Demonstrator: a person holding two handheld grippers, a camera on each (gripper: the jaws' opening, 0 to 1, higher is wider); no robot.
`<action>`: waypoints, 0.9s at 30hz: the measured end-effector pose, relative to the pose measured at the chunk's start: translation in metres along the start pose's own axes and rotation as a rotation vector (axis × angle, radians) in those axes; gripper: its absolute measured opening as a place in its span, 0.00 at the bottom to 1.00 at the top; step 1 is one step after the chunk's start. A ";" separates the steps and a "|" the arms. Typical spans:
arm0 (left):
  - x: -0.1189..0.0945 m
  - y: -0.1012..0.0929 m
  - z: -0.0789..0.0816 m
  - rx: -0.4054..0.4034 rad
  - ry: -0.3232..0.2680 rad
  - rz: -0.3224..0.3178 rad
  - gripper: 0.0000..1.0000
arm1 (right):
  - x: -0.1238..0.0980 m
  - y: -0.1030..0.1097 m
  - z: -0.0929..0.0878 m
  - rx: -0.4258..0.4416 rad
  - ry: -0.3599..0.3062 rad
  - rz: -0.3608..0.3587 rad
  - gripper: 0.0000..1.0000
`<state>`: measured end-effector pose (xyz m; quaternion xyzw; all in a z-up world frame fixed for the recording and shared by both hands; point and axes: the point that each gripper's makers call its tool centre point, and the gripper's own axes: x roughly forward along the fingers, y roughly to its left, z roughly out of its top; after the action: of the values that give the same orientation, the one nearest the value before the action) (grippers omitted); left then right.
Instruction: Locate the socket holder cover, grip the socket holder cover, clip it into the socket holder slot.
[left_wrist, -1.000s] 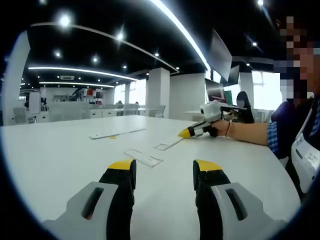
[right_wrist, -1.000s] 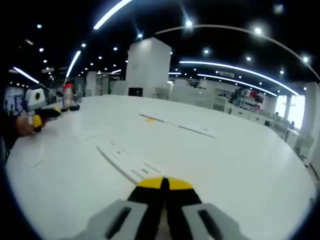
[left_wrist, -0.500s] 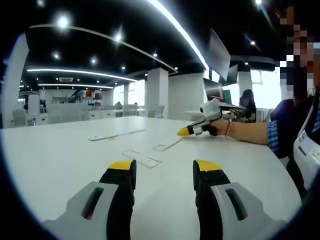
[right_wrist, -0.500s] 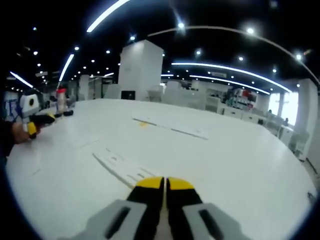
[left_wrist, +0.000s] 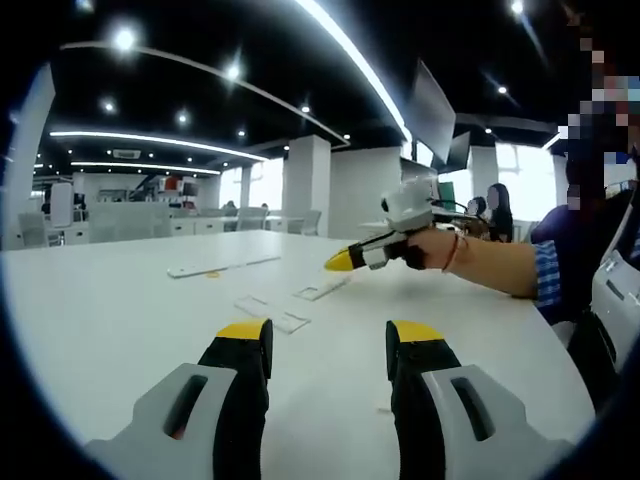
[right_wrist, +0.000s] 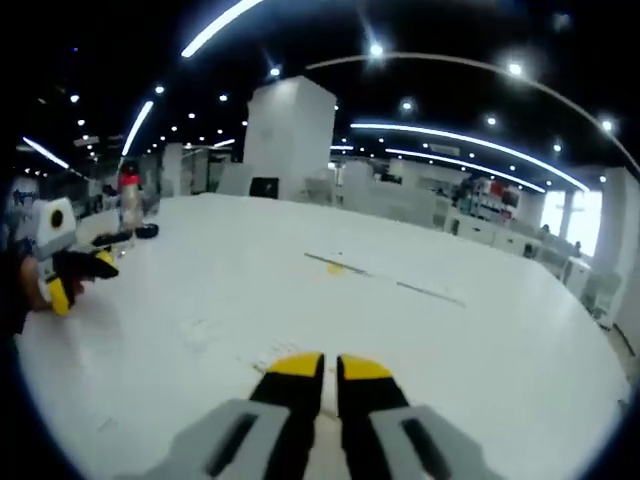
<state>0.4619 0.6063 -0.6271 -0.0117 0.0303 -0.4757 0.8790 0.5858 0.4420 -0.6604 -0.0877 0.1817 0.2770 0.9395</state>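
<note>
Two white strips lie on the worktop: the short socket holder cover just below the right claw, jaws nearly pressed together, long axis running away; the left claw, spread, empty, sits farther back; the long socket holder beyond

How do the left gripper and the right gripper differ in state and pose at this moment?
The left gripper has its jaws wide apart; the right gripper has them nearly together, holding nothing. The left gripper sits low near the table; the right gripper is raised over the flat white pieces. Both have yellow tips and grey bodies.
</note>
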 end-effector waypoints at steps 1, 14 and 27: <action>-0.001 -0.001 0.000 -0.002 0.000 -0.003 0.46 | 0.003 0.003 -0.001 -0.013 0.001 -0.002 0.08; 0.000 -0.008 -0.004 -0.012 0.011 -0.034 0.46 | 0.007 -0.003 -0.018 -0.062 0.017 -0.019 0.04; 0.002 -0.006 -0.005 -0.014 0.013 -0.021 0.46 | 0.011 0.000 -0.017 -0.087 0.017 -0.008 0.03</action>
<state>0.4577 0.6019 -0.6319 -0.0151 0.0395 -0.4845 0.8738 0.5893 0.4424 -0.6804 -0.1316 0.1773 0.2800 0.9343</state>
